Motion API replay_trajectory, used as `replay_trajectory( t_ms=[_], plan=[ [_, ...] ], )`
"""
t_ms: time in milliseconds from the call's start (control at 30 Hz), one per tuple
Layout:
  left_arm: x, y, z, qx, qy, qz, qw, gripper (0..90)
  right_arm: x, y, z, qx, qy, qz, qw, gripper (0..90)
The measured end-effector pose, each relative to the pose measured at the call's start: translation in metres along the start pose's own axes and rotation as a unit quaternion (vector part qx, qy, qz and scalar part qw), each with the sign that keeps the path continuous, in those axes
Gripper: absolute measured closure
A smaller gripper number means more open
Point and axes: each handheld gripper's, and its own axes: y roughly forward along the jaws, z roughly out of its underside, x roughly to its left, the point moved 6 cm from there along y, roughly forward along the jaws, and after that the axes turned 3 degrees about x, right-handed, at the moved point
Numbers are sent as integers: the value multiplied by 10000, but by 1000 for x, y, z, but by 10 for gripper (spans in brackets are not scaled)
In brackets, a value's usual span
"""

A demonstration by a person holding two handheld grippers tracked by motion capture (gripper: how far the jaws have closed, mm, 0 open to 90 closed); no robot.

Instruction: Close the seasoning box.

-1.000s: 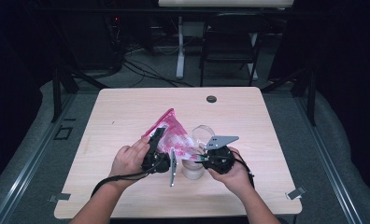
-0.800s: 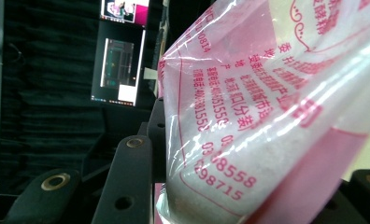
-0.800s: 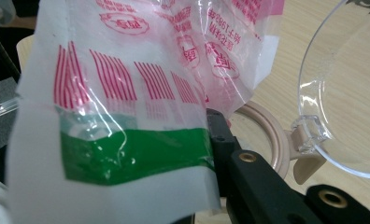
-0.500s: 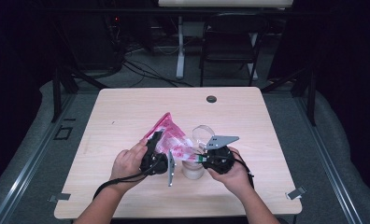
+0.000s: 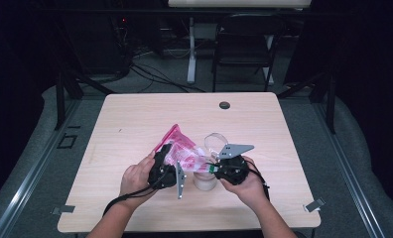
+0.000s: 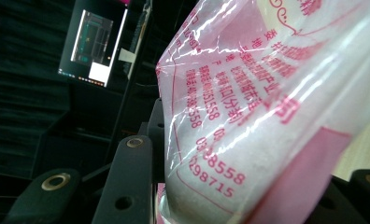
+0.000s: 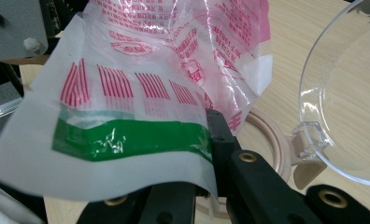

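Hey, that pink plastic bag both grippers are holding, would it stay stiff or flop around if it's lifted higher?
Likely floppy: the pink plastic bag is thin, creased film that sags between the grips. Probably slippery too, since it looks glossy. Powder seems to bulge its lower part, so that end may swing.

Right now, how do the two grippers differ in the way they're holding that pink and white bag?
The left gripper has its jaws spread around the bulky, filled body of the bag, while the right gripper is pinched shut on the thin green-striped edge. The left gripper holds the bag's raised end, tilted up; the right gripper sits lower, above the beige container with its clear lid flipped open. Both are gripping the same bag.
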Motion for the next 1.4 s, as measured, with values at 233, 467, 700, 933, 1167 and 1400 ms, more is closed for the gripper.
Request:
replay_trajectory(
  t_ms=[233, 467, 700, 933, 1167, 1400],
  plan=[
    [-2, -4, 4, -75, -539, 309, 9980, 674, 7, -4, -6, -121, -79, -28, 9999, 900],
    [-9, -3, 9, -63, -919, 562, 9942, 675, 11, -5, -9, -185, -125, -9, 9998, 900],
    [-20, -2, 13, 7, -981, 679, 9929, 677, 11, -1, -8, -146, -142, -15, 9998, 900],
    [-28, 1, 16, 83, -1180, 914, 9888, 678, 13, 1, -8, -143, -149, 5, 9998, 899],
    [-32, 5, 21, 202, -1365, 1180, 9834, 683, 14, 1, -9, -193, -145, -26, 9997, 881],
    [-38, 8, 22, 190, -1538, 1455, 9772, 697, 15, 2, -11, -284, -141, 13, 9995, 762]
  ],
)
